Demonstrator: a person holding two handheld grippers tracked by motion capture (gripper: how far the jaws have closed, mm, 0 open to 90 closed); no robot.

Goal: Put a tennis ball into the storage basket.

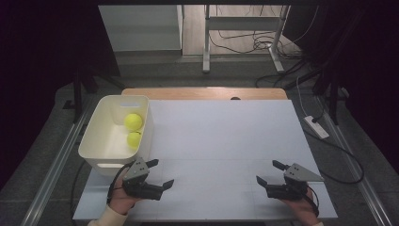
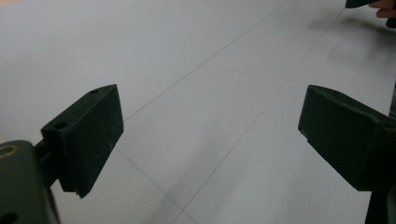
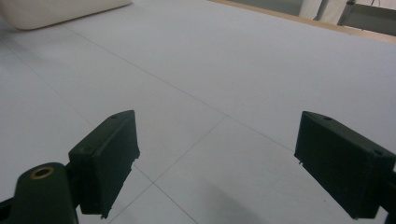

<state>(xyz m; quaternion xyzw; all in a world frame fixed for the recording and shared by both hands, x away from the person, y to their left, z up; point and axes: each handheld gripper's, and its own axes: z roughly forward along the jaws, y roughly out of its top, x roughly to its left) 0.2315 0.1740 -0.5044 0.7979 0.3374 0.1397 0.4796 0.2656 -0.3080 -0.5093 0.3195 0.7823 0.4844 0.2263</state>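
Two yellow-green tennis balls (image 1: 133, 122) (image 1: 134, 139) lie inside a white plastic bin (image 1: 101, 141) at the left of the white table top (image 1: 221, 136). My left gripper (image 1: 161, 173) is held low near the front edge, just right of the bin's near corner, pointing right. Its jaws (image 2: 210, 126) stand open with only bare table between them. My right gripper (image 1: 267, 172) sits low at the front right, pointing left toward the other. It is open too (image 3: 215, 154), with nothing between its fingers. The bin's wall (image 3: 56, 11) appears far off in the right gripper view.
A wooden strip (image 1: 202, 92) edges the table's far side. Beyond it stand metal frame legs (image 1: 206, 42) and loose cables on the floor. A white power strip (image 1: 316, 126) lies on the floor to the right. Metal rails run along both sides.
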